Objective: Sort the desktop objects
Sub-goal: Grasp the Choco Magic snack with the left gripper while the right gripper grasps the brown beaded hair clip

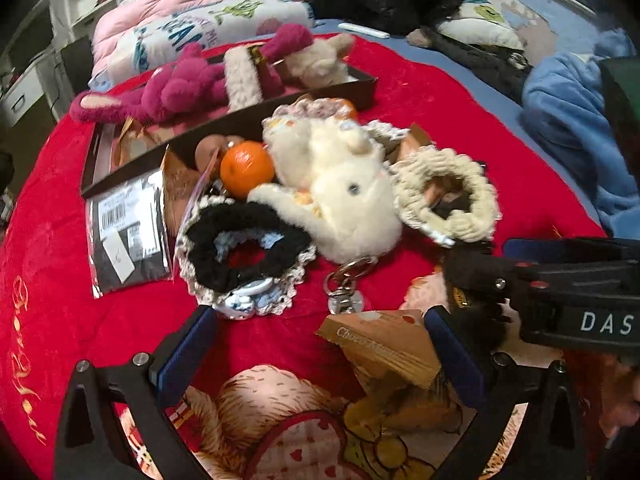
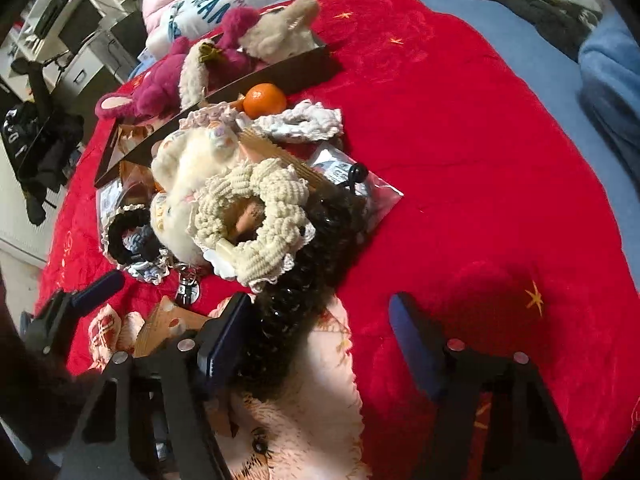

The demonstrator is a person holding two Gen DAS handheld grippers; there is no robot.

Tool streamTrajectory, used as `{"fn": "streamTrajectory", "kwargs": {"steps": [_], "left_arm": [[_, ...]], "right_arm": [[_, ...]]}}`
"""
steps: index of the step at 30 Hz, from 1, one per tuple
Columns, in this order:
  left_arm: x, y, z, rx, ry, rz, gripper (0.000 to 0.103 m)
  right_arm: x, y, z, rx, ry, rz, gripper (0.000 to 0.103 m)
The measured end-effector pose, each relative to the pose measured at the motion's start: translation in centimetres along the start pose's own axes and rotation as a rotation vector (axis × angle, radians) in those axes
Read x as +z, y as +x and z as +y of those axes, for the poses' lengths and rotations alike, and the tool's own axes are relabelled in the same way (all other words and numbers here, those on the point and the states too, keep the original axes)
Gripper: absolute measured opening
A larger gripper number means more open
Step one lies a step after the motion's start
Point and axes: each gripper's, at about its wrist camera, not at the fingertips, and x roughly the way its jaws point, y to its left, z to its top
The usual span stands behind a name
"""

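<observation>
A heap of small things lies on the red blanket (image 1: 420, 92). It holds a white plush keychain (image 1: 340, 184), an orange (image 1: 246, 168), a black scrunchie with a crochet rim (image 1: 244, 248) and a cream crochet scrunchie (image 1: 444, 196). My left gripper (image 1: 320, 354) is open low over the blanket, with a brown wedge-shaped chocolate box (image 1: 380, 344) lying by its right finger. My right gripper (image 2: 320, 336) is open too. A black curly hair piece (image 2: 316, 240) reaches down between its fingers, close to the left pad (image 2: 228, 336) and well apart from the right one.
A dark shallow box (image 1: 240, 120) behind the heap holds pink and beige plush toys (image 1: 172, 88). A barcoded packet (image 1: 128, 228) lies at its left, a clear plastic bag (image 2: 360, 184) on the heap's right. Blue cloth (image 1: 568, 120) and pillows ring the blanket. White shelves (image 2: 80, 20) stand beyond.
</observation>
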Motion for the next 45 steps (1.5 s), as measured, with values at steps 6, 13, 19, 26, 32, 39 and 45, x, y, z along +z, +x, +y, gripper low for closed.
{"fn": "streamTrajectory", "kwargs": {"steps": [6,13,19,26,32,39,45], "left_arm": [[-0.6,0.4,1.1,-0.016,-0.086,0.012,0.103],[-1.4,0.7,0.3,0.032,-0.067,-0.002,0.103],[-1.7,0.5,-0.2,0.05,-0.068,-0.012,0.103],[-1.4,0.7,0.2,0.036,-0.079,0.004,0.103],[-0.9,0.5,-0.1,0.033,-0.038,0.003,0.08],[-0.8,-0.1,-0.8,0.011,-0.016,-0.007,0.05],[-0.7,0.1,-0.5,0.003,-0.024,-0.003,0.05]], "right_arm": [[-0.2,0.4,0.6,-0.036,-0.046,0.005,0.064],[-0.7,0.6,1.0,-0.077,-0.085,0.02,0.067],[-1.6,0.3,1.2,-0.094,-0.093,-0.019,0.068],[-2.2,-0.1,1.5,-0.1,-0.082,-0.048,0.066],[-2.2,-0.7,1.7,-0.069,-0.088,-0.041,0.039],[-2.7,-1.3,3.1,-0.055,-0.143,-0.034,0.026],[-2.6,-1.7,3.1,-0.048,-0.14,-0.033,0.026]]}}
